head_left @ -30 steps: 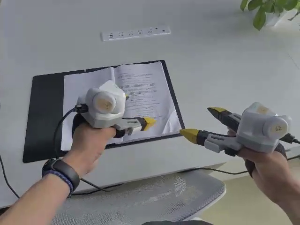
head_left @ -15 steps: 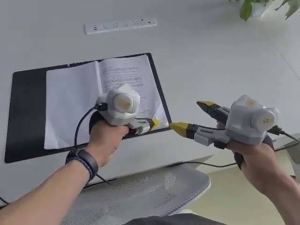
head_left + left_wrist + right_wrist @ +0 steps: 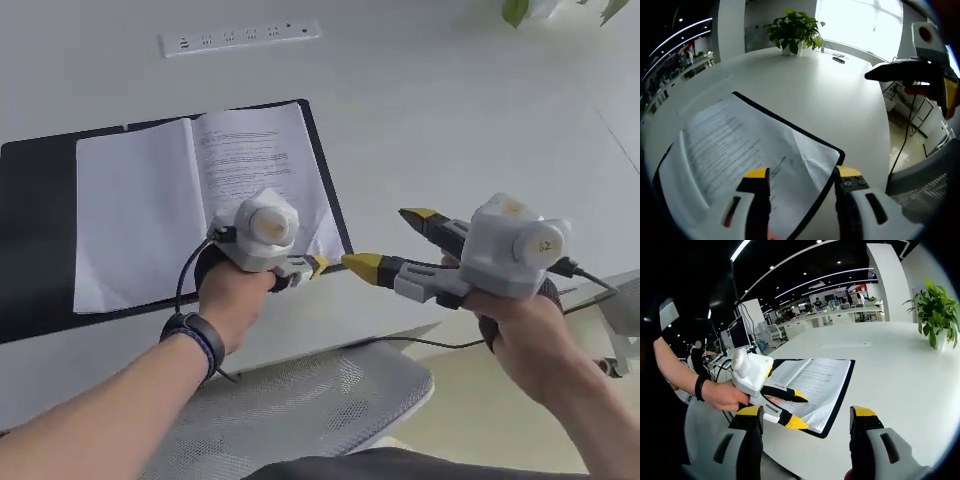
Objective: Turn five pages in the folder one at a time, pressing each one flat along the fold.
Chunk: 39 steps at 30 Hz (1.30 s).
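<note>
Folder: lies open and flat [image 3: 30,250] on the surface, in front of the person and to their left
Hidden: the folder's left edge is cut off by the frame in the head view; the near right corner of the pages [image 3: 250,165] is behind the left gripper; the print is too small to read
Left gripper: [image 3: 315,265] held just above the folder's near right corner, not touching paper; its jaws are mostly behind its body in the head view, and its own view shows them spread
Right gripper: [image 3: 390,240] jaws spread, holding nothing, in the air past the surface's near edge, pointing at the left gripper
Surface: white [image 3: 450,120]; power strip [image 3: 240,37] beyond the folder, potted plant [image 3: 792,30] at the far side
Room: open office with rows of desks and ceiling strip lights; mesh chair [image 3: 300,400] below the hands
Orientation: long axis runs left to right; the fold runs away from the person, slightly tilted; blank page on the left, printed page on the right
</note>
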### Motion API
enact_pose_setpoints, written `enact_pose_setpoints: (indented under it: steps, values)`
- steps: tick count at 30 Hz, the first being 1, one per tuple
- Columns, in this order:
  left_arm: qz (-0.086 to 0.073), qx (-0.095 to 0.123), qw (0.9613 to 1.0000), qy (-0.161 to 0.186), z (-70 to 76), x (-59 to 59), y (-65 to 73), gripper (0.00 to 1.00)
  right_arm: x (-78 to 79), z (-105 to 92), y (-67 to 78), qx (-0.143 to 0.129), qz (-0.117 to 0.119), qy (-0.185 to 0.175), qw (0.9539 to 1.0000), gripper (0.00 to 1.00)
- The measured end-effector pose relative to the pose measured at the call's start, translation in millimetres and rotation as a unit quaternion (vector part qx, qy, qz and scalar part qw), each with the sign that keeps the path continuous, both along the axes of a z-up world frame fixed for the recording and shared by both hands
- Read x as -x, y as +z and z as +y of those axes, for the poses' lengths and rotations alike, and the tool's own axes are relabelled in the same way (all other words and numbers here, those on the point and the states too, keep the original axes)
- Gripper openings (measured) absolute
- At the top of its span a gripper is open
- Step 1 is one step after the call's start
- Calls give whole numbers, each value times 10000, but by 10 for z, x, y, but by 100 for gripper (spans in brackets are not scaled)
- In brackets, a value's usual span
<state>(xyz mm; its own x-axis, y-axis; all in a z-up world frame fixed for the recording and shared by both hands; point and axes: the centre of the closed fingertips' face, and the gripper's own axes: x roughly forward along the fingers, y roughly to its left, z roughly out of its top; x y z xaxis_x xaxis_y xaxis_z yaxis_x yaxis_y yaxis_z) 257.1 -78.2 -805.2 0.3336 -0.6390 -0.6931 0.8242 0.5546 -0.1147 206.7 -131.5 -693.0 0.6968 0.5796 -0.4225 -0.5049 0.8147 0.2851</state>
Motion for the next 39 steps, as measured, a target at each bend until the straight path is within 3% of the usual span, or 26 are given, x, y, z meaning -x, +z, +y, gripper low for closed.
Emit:
enact_pose_setpoints:
  steps: [4,7,10,19,27,32,39]
  values:
    - [-68,-15,10000,2,18,-8,-4,47,-21,-12,-17,-60,21,-18,10000,69]
    - [53,121,9999,105,18,-18,7,48,-20,13,-7,-91,28,-11,10000,68]
    - [35,122,9999,97,21,-15,4,46,-19,31,-7,-110,39,6,9999,68]
    - [28,118,9998,157,34,-36,4,43,-108,48,-158,-209,179,88,9996,65]
    - [-38,22,10000,88,24,-22,-3,44,-384,144,-415,-453,412,182,9980,60]
    - [-70,-16,10000,69,25,-22,-6,44,-609,236,-591,-758,622,133,9951,56]
    - [-84,-45,9999,64,18,-29,-11,43,-714,339,-681,-894,767,247,9927,52]
